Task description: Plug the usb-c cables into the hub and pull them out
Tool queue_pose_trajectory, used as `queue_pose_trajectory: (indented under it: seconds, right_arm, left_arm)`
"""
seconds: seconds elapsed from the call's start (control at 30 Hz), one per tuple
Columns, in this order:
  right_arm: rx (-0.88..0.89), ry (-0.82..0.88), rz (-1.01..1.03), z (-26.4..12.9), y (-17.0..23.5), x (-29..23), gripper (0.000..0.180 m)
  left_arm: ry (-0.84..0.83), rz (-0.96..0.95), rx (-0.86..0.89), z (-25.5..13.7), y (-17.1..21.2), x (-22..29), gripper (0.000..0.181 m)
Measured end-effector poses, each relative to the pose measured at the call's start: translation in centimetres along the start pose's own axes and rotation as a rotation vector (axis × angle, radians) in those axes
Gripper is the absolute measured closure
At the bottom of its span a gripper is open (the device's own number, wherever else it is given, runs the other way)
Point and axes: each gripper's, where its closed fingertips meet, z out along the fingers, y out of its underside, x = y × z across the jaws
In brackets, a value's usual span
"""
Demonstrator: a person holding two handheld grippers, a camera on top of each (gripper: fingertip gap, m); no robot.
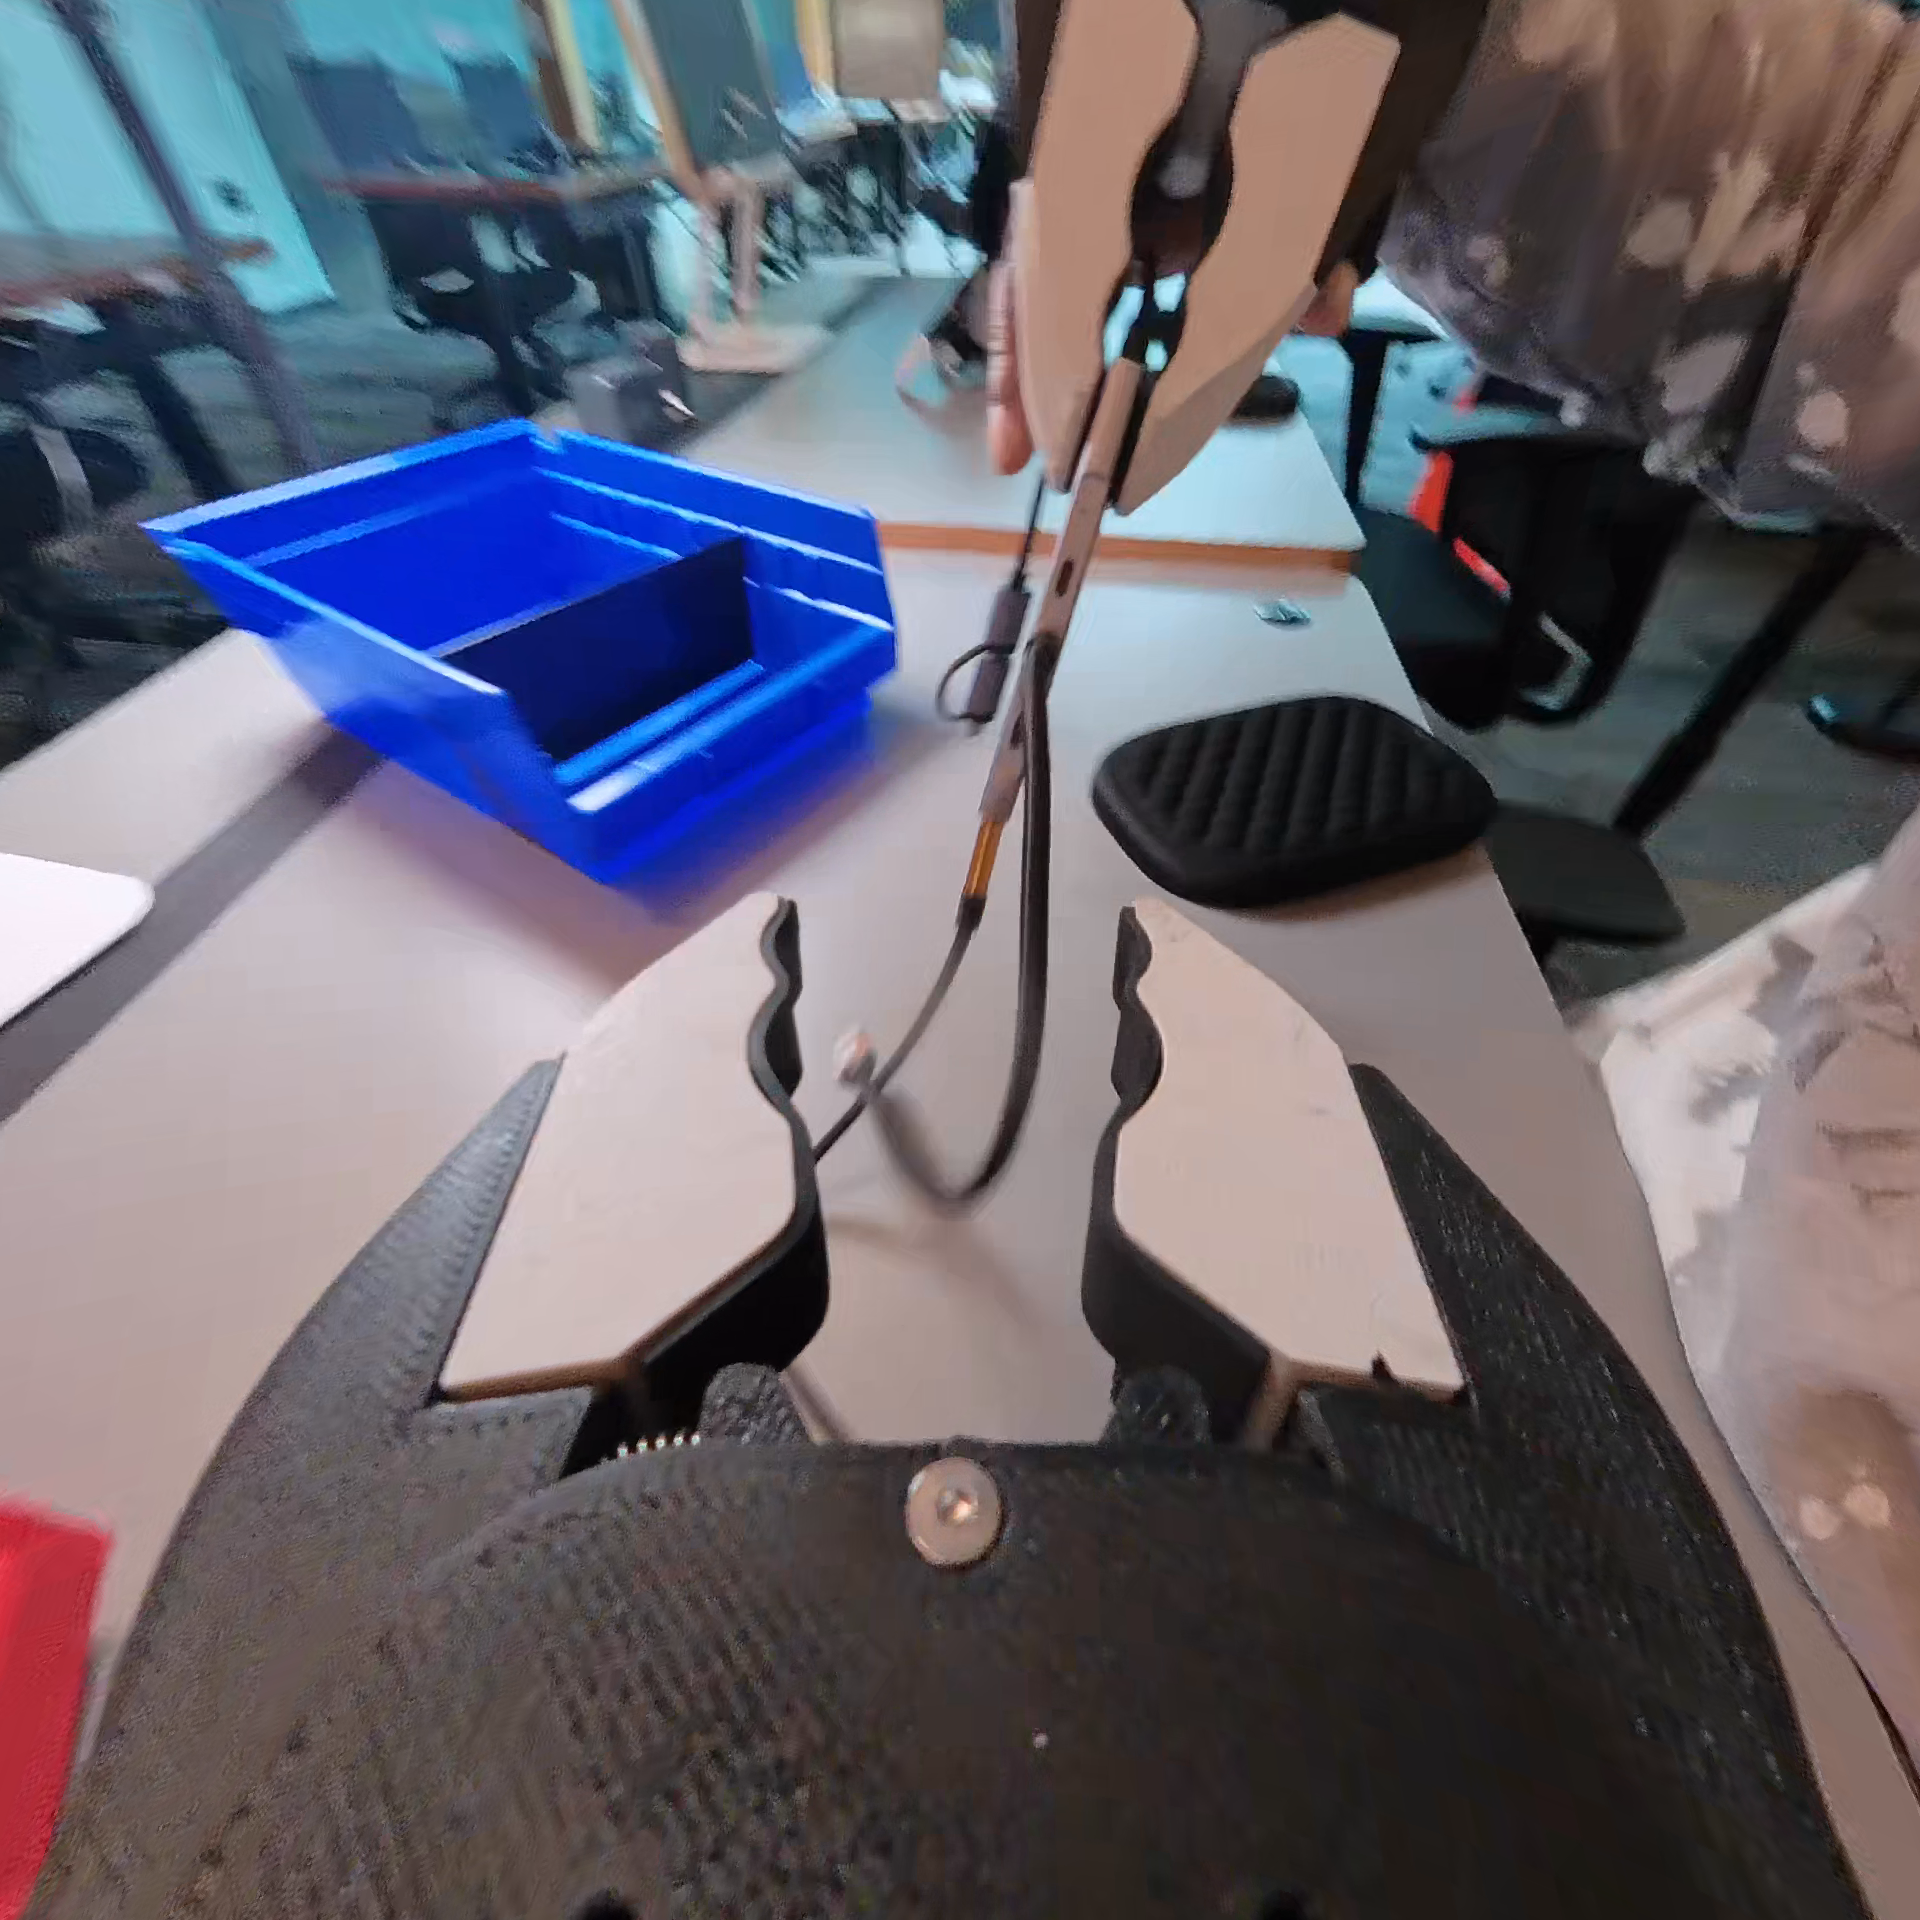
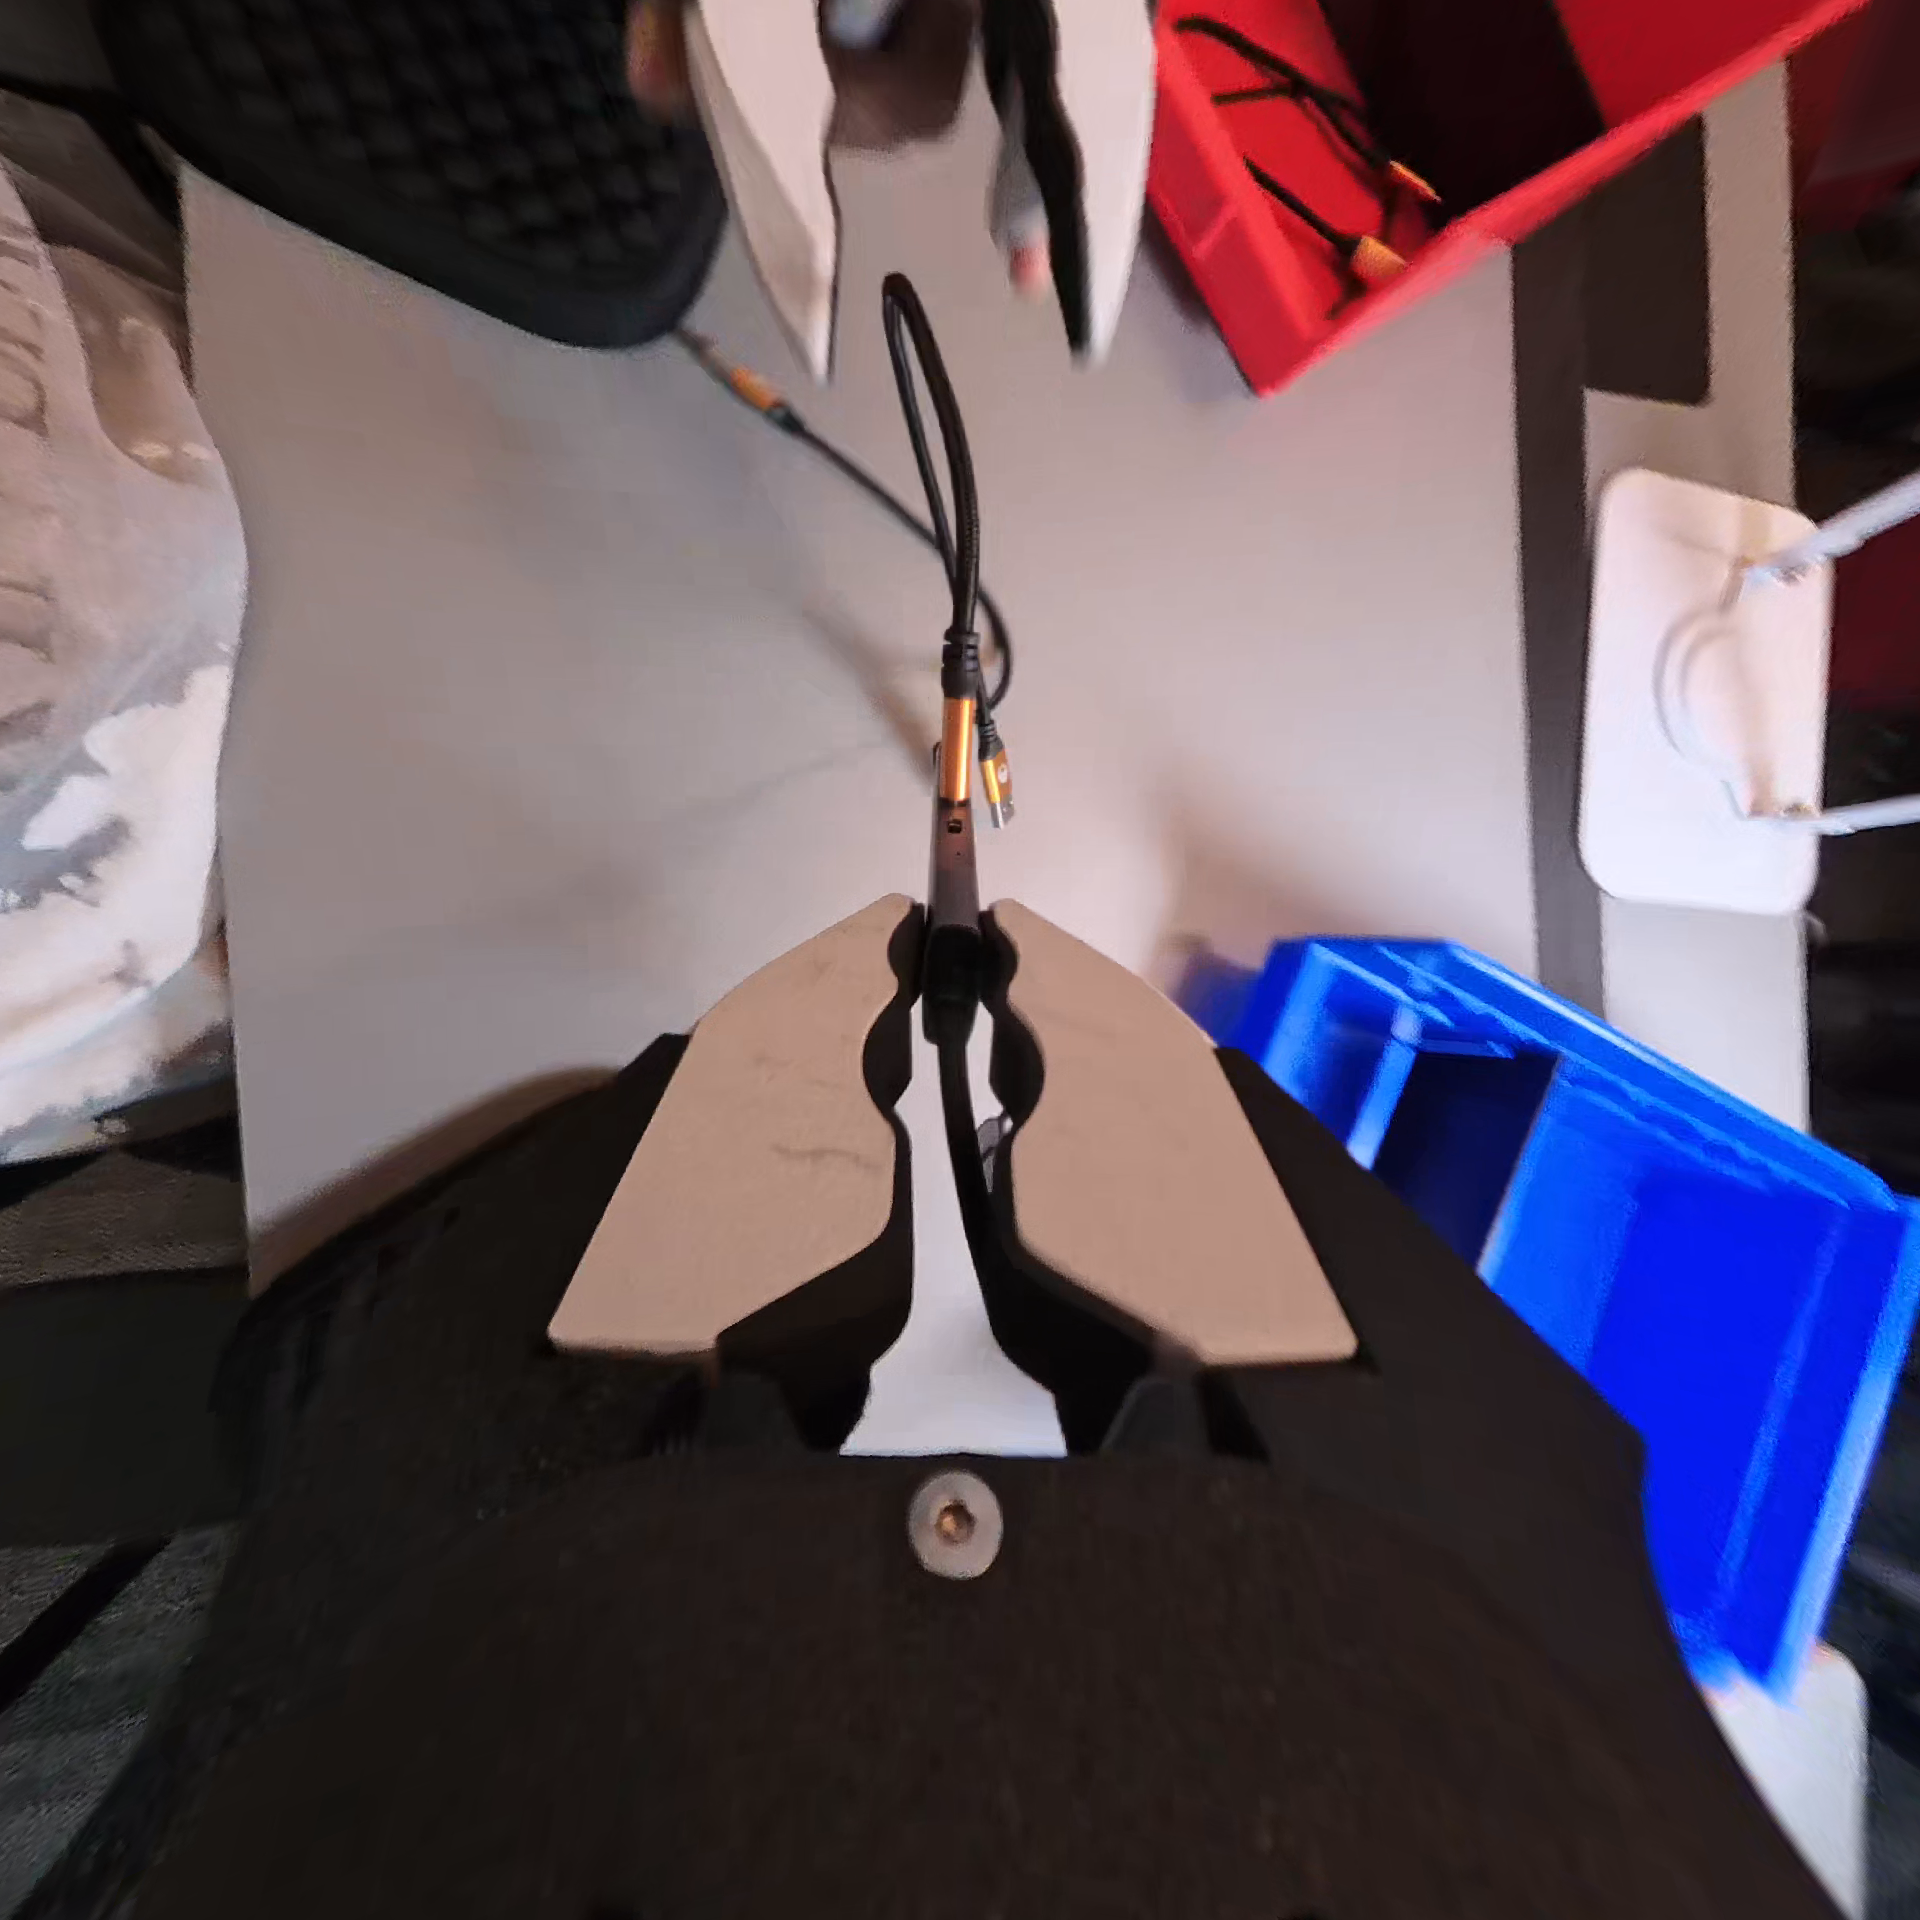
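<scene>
Right wrist view: my right gripper (image 2: 954, 920) has its fingers clenched on one grey hub (image 2: 952, 862), held off the tabletop (image 2: 520, 675). One orange-collared usb-c cable (image 2: 954, 750) is plugged into its far end and loops back; a second loose plug (image 2: 992, 779) lies just beside. My left gripper (image 1: 956, 920), fingers released and holding nothing, sits near the loop. Around: one blue bin (image 1: 540, 623), one red bin (image 2: 1340, 156), one black pad (image 1: 1288, 795), one white stand base (image 2: 1704, 686).
</scene>
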Motion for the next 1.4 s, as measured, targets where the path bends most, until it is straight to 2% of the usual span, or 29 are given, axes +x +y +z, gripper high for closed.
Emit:
queue_pose_trajectory:
  seconds: [0.03, 0.17, 0.33, 0.47, 0.6, 0.7, 0.9, 1.07, 1.2, 1.4]
  right_arm:
    - [-0.012, 0.033, 0.007, -1.3, 0.4, 0.8, 0.170]
    - [-0.047, 0.237, 0.052, -7.8, 1.5, 4.8, 0.170]
    - [-0.145, 0.469, 0.122, -14.9, 3.5, 10.5, 0.170]
    - [-0.233, 0.623, 0.183, -18.1, 5.6, 15.2, 0.170]
    - [-0.230, 0.782, 0.254, -19.4, 7.2, 19.8, 0.170]
    - [-0.243, 0.772, 0.313, -16.7, 9.6, 21.7, 0.170]
    - [-0.268, 0.607, 0.422, -5.8, 16.0, 24.0, 0.170]
    - [-0.188, 0.508, 0.509, 1.3, 18.8, 26.5, 0.169]
    - [-0.148, 0.481, 0.527, 4.5, 19.8, 28.4, 0.169]
    - [-0.338, 0.409, 0.350, 5.6, 18.6, 29.5, 0.169]
  left_arm:
    - [-0.045, -0.005, 0.021, -1.0, -0.2, -0.8, 0.122]
    - [-0.194, -0.036, 0.006, -3.8, 2.2, -3.1, 0.125]
    - [-0.217, -0.112, -0.051, -4.0, 6.4, -3.3, 0.128]
    - [-0.214, -0.109, -0.069, -3.4, 6.9, -3.0, 0.128]
    - [-0.226, -0.102, -0.066, -3.3, 7.0, -3.0, 0.129]
    - [-0.225, -0.121, -0.069, -3.3, 7.4, -3.2, 0.130]
    - [-0.216, -0.134, -0.089, -3.0, 8.2, -3.1, 0.131]
    - [-0.215, -0.154, -0.099, -2.9, 8.8, -3.3, 0.131]
    - [-0.210, -0.175, -0.103, -2.8, 9.2, -3.5, 0.132]
    - [-0.184, -0.198, -0.109, -2.5, 9.6, -3.3, 0.132]
